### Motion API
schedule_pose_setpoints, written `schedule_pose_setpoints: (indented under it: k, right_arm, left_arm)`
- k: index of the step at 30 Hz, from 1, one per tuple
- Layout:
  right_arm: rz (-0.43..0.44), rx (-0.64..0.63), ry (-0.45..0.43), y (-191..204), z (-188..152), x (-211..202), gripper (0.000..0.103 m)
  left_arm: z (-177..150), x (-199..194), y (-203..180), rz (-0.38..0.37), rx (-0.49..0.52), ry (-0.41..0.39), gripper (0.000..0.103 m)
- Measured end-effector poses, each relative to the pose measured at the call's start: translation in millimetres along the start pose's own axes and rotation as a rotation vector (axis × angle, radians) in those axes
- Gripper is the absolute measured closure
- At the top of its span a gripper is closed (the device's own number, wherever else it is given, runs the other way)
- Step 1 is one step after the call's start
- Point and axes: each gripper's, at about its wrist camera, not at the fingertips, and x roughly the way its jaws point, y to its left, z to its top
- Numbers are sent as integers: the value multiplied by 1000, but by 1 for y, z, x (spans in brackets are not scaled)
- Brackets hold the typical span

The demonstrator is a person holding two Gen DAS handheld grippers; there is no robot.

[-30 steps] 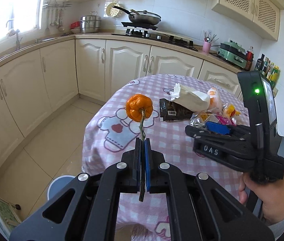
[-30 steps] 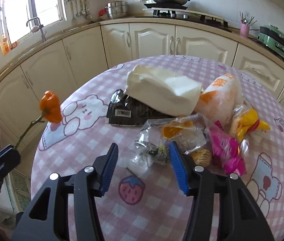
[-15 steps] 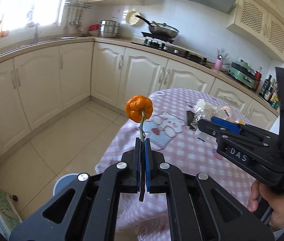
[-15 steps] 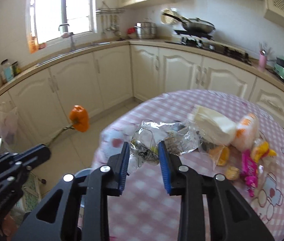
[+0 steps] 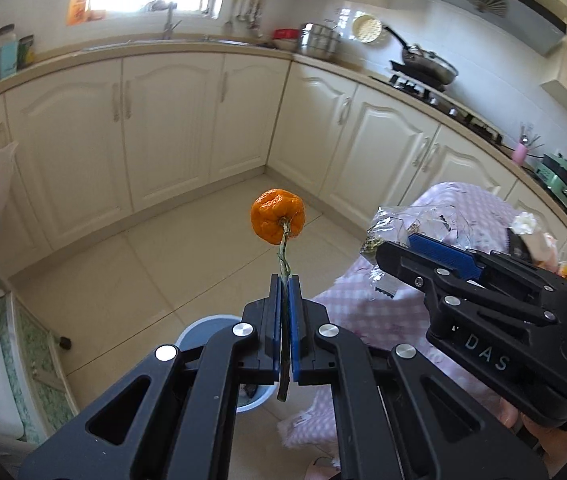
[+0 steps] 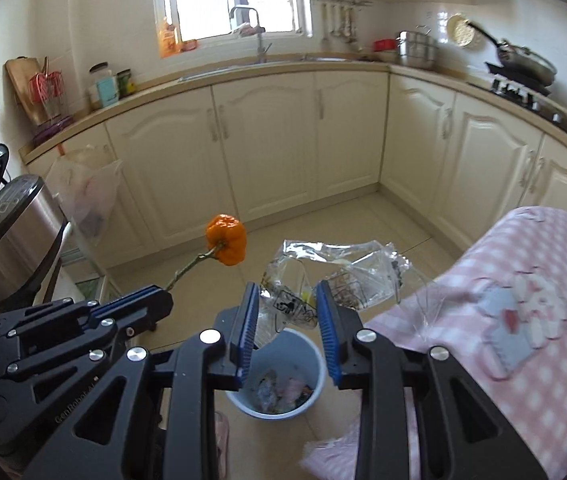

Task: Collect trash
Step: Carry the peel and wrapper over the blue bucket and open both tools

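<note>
Kitchen floor of pale tile, cream cabinets all round. Pink checked tablecloth on round table (image 6: 523,280) at right, with leftover litter at far edge, blurred.

Round pale-blue plastic bin (image 6: 279,380) on floor just beside table's hanging cloth, already holding scraps. Sits directly below right gripper (image 6: 287,300); in left wrist view only a sliver of bin rim (image 5: 199,324) visible behind the fingers.

Crumpled clear plastic wrapper (image 6: 331,268) pinched between right blue pads, jaws partly closed with wrapper bunched in the gap, bulk of it fanning forward and right, over bin's far rim and toward the table.

Wrinkled orange fruit on thin green stem (image 5: 277,222) held by left gripper (image 5: 283,284), jaws fully pressed onto stem, stem's long axis running forward along the fingers, fruit well ahead of tips.

Judgement: right load nearer to drop, bin straight down. Left load ahead of and left of bin; needs pulling back and rightward before release.
</note>
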Motion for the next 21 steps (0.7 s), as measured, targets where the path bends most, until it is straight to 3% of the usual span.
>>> schedule_pose_setpoints:
  k: [6,9,13,21]
  right_arm:
    - [43,16,41,14,-6,50,74]
    - [44,25,50,12,-6,65,74]
    - [46,41,75,5,-8,82,74]
    - [58,40,105,6,-14,99,74]
  left_arm:
    - [-1,35,30,39,-35,51,101]
    - [-2,45,40,45,-57,35,99]
    - [0,63,45,57,-77,56,68]
    - [-10,65,51,64,-89,72,68]
